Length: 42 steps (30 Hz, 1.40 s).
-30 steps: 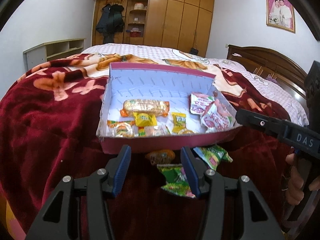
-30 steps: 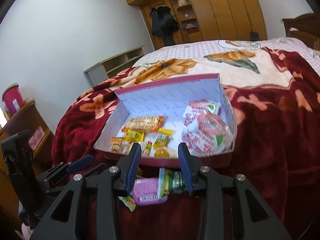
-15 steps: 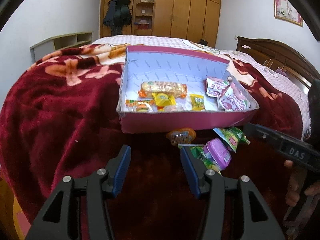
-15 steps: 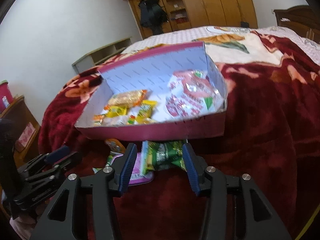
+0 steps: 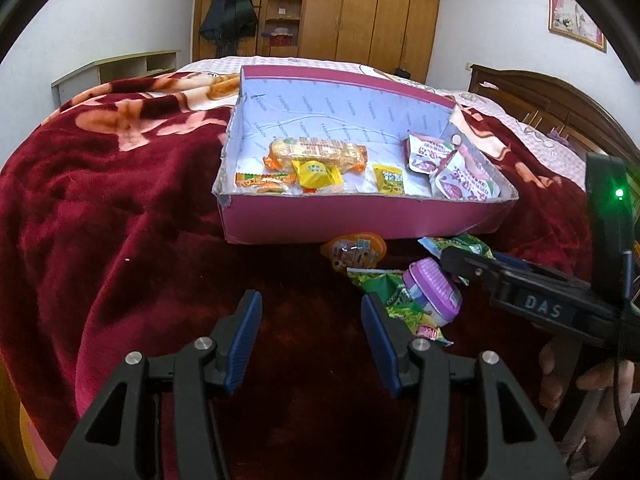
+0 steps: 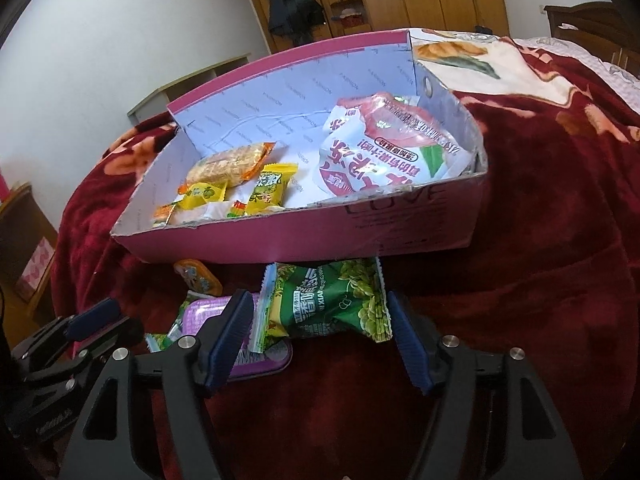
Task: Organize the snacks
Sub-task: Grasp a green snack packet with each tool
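A pink cardboard box [image 5: 360, 216] [image 6: 400, 224] with a pale lining sits on the red blanket and holds several snack packets. In front of it lie a green snack packet [image 6: 332, 304] [image 5: 456, 245], a purple tub [image 5: 432, 294] [image 6: 224, 320], an orange jelly cup [image 5: 354, 250] [image 6: 198, 276] and another green packet [image 5: 394, 300]. My right gripper [image 6: 320, 334] is open, its fingers either side of the green packet. My left gripper [image 5: 312, 338] is open and empty over bare blanket, left of the purple tub.
The bed's red floral blanket [image 5: 100, 200] drops away at the left. A wooden headboard [image 5: 552, 104] stands at the right, wardrobes [image 5: 360, 12] at the back. A wooden side table [image 6: 24, 248] is beside the bed.
My right gripper has moved forward and opened wider around the green packet. My left gripper has pulled back and left, so the box looks farther away.
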Available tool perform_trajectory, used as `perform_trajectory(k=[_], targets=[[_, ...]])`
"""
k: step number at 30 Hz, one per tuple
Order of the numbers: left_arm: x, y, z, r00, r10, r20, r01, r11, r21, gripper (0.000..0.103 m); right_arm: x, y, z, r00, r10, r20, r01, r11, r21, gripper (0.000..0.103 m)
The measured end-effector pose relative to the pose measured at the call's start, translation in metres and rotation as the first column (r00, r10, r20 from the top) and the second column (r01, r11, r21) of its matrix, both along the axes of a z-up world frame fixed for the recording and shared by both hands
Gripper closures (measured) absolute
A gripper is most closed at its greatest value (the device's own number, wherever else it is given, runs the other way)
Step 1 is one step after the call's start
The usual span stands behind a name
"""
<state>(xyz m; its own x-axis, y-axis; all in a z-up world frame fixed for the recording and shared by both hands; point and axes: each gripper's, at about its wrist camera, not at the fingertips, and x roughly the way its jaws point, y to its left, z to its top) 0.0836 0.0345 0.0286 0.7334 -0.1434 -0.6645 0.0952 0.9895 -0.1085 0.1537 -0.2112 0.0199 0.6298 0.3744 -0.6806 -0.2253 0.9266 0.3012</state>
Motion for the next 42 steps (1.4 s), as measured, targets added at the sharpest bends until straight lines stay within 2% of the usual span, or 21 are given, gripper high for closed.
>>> perform_trajectory(k=[3, 6, 10, 17, 25, 31, 37, 42], targets=[[0.000, 0.001, 0.001, 1.000, -0.013, -0.006, 0.013, 1.000, -0.028, 0.048, -0.001, -0.002, -0.001, 1.000, -0.010, 0.005, 0.009, 1.000, 0.018, 0.037], [-0.001, 0.001, 0.001, 1.000, -0.020, -0.008, 0.020, 0.999, -0.038, 0.048, -0.006, -0.006, 0.002, 1.000, -0.021, 0.022, 0.020, 1.000, 0.019, 0.052], [-0.004, -0.004, 0.003, 0.999, -0.044, -0.005, 0.044, 0.998, -0.036, 0.048, -0.012, -0.011, 0.003, 0.999, -0.023, 0.025, 0.022, 0.999, 0.026, 0.055], [-0.008, -0.019, 0.003, 0.994, -0.113, -0.004, 0.113, 0.993, -0.037, 0.048, -0.033, -0.024, 0.011, 0.997, -0.049, 0.059, 0.047, 0.999, 0.023, 0.056], [-0.009, -0.039, -0.003, 0.985, -0.172, -0.011, 0.172, 0.985, -0.014, 0.048, -0.060, -0.042, 0.009, 0.996, -0.068, 0.050, 0.068, 0.998, 0.013, 0.056], [-0.001, -0.044, -0.013, 0.993, -0.113, -0.021, 0.114, 0.991, 0.062, 0.048, -0.069, -0.030, 0.002, 0.994, -0.046, 0.097, 0.051, 0.997, -0.052, 0.055], [0.008, -0.043, -0.017, 0.995, -0.094, -0.025, 0.096, 0.993, 0.067, 0.048, -0.068, -0.028, -0.011, 0.997, -0.014, 0.071, 0.014, 1.000, -0.004, 0.054], [0.019, -0.055, -0.021, 0.995, -0.100, -0.018, 0.101, 0.991, 0.087, 0.048, -0.072, -0.017, -0.013, 0.996, -0.011, 0.091, 0.018, 0.997, -0.075, 0.053]])
